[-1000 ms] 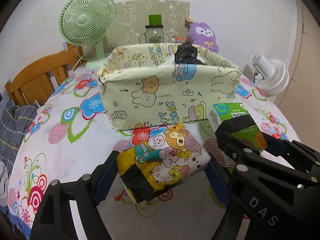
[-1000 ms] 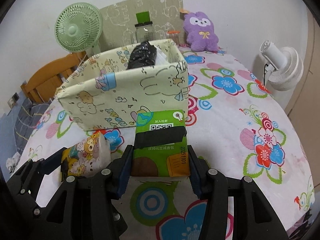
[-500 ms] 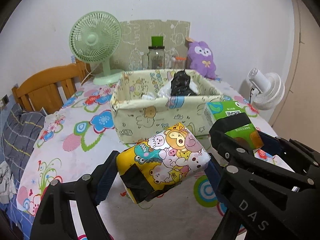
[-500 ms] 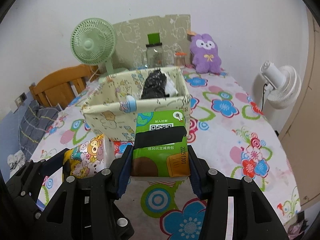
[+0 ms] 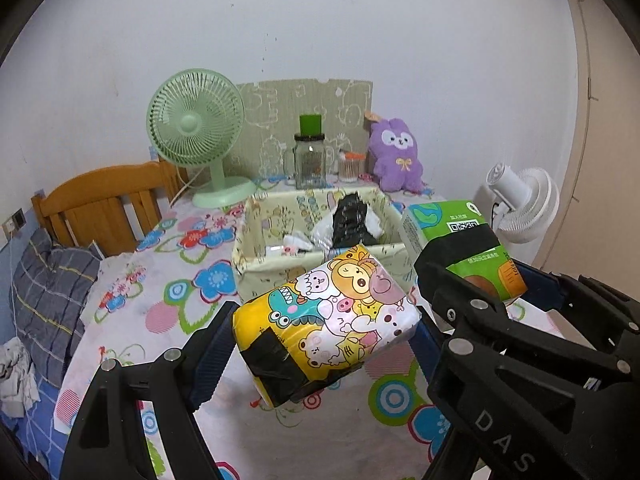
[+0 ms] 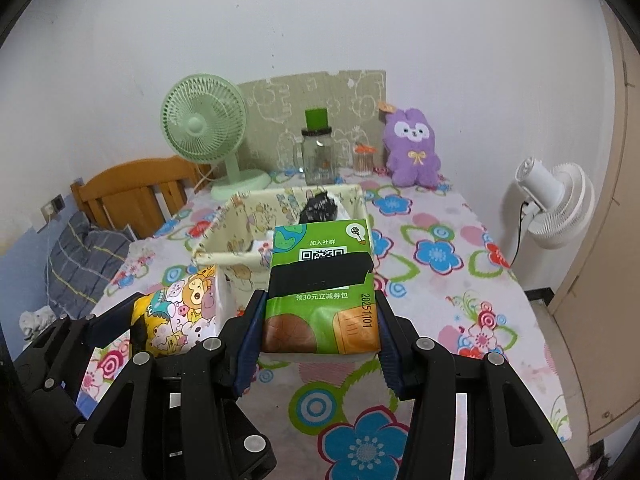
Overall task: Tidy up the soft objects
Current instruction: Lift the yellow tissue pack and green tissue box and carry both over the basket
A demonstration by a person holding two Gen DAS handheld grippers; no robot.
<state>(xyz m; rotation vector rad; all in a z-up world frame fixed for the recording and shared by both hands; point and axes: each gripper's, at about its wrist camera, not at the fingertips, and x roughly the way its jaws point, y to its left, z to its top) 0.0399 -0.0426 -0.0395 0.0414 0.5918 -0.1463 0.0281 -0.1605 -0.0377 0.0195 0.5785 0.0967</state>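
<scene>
Floral tablecloth [image 6: 440, 256]; fabric bin [image 5: 280, 268] ahead, fans, plush beyond; left jaws clamp cartoon pack [image 5: 328, 320], right jaws green pack [image 6: 320, 292]

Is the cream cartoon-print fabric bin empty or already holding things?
Not empty: the cream cartoon-print fabric bin already holds a crumpled black bag and white items.

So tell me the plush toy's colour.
Purple plush toy with a yellow bow; the right wrist view shows it best.
</scene>
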